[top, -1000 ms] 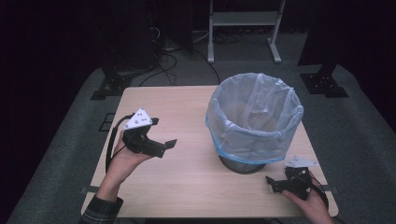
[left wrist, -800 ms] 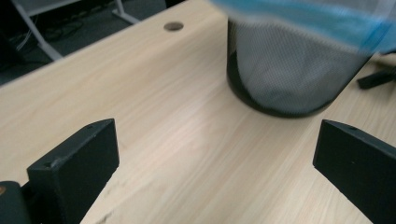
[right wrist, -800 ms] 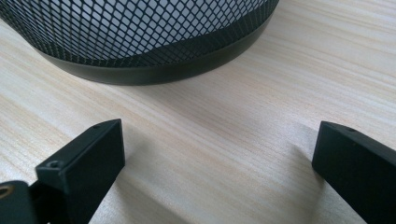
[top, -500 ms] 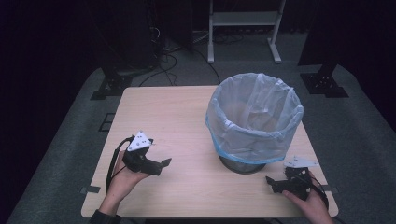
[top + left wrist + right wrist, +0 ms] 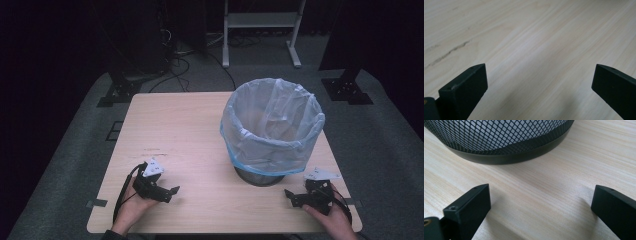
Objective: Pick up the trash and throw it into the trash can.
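A black mesh waste bin lined with a pale blue plastic bag stands on the right half of the wooden table. My left gripper rests low on the table near the front left, open with nothing between its fingers. My right gripper lies at the front right, just in front of the bin, also open and empty. In the right gripper view the bin's mesh base sits close ahead of the spread fingers.
The table's front edge runs just below both hands. A faint dark scuff marks the wood near the left gripper. Beyond the table are a metal stand, cables and black floor brackets.
My left gripper has come down and back toward the front edge, from raised above the table to resting low on it. The right gripper has stayed where it was.
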`<state>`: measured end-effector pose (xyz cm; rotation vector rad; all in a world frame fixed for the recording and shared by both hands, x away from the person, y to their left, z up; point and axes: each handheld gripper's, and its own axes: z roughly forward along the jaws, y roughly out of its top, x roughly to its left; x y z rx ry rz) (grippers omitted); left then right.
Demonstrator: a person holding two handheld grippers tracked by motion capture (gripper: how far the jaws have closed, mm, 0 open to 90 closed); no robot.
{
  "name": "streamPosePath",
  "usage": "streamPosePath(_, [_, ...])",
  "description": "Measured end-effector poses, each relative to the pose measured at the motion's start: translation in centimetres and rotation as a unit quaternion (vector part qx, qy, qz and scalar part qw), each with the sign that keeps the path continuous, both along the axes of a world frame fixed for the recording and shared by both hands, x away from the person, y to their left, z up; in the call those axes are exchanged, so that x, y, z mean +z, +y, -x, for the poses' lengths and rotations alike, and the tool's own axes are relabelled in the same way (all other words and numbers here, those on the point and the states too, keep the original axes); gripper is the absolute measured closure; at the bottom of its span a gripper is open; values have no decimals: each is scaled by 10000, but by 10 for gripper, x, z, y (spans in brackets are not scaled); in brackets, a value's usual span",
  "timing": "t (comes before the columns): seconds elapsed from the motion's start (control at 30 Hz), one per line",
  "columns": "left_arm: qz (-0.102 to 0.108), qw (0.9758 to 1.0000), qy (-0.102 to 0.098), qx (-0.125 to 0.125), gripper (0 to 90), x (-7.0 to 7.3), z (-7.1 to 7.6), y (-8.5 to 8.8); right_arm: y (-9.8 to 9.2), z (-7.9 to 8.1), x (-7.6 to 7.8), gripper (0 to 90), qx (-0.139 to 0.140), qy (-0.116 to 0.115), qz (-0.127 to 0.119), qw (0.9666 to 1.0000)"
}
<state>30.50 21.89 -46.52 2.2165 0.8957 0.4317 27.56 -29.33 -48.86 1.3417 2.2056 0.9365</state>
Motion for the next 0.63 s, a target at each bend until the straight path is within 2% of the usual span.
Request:
streamPosePath(0.1, [-164, 9998, 44, 58, 0, -8, 0, 3, 0, 0, 0, 9, -1, 0, 0, 10000])
streamPosePath(0.23, [-74, 9998, 145, 102, 0, -15, 1, 6, 0, 1, 0, 10, 9, 2, -1, 10000])
streamPosePath(0.4, [131, 9998, 96, 72, 0, -19, 1, 10, 0, 1, 0, 9, 8, 3, -2, 10000])
streamPosePath(0.63, [128, 9997, 84, 194, 0, -19, 3, 10, 0, 1, 0, 9, 5, 2, -1, 10000])
